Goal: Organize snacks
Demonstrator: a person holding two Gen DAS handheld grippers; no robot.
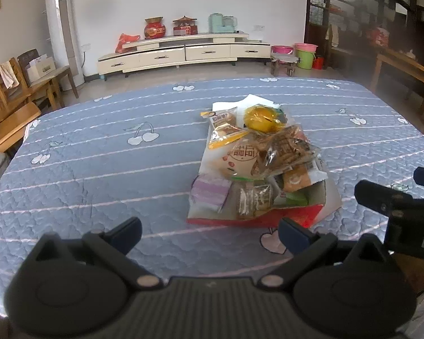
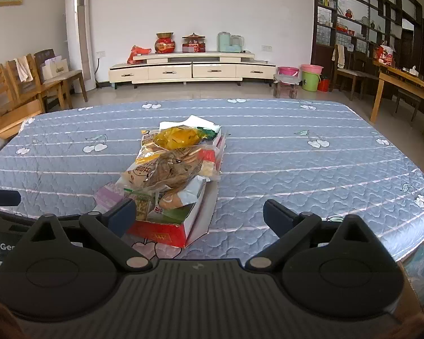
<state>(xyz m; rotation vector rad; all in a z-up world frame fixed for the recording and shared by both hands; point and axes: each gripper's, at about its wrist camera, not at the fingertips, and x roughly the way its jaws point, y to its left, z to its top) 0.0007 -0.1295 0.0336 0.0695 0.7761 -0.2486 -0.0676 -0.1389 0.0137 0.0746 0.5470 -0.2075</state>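
Note:
A pile of wrapped snacks (image 1: 257, 158) fills a flat red-and-white box (image 1: 291, 216) on the blue quilted table (image 1: 99, 155). On top lie a yellow packet (image 1: 261, 118), a clear bag of brown biscuits (image 1: 289, 148) and a round bun pack (image 1: 240, 159); a purple packet (image 1: 210, 192) sits at the near left. My left gripper (image 1: 209, 234) is open, just short of the box's near edge. My right gripper (image 2: 199, 216) is open too, its left finger (image 2: 123, 216) in front of the box's (image 2: 161, 233) near corner. Both hold nothing. The right gripper (image 1: 393, 195) shows at the left view's right edge.
Wooden chairs (image 2: 17, 84) stand left of the table, and a wooden table (image 2: 404, 84) stands at the right. Across the floor are a cream TV cabinet (image 2: 192, 69), a tall white air conditioner (image 2: 80, 36) and plastic buckets (image 2: 311, 77). Bare quilt lies on both sides of the box.

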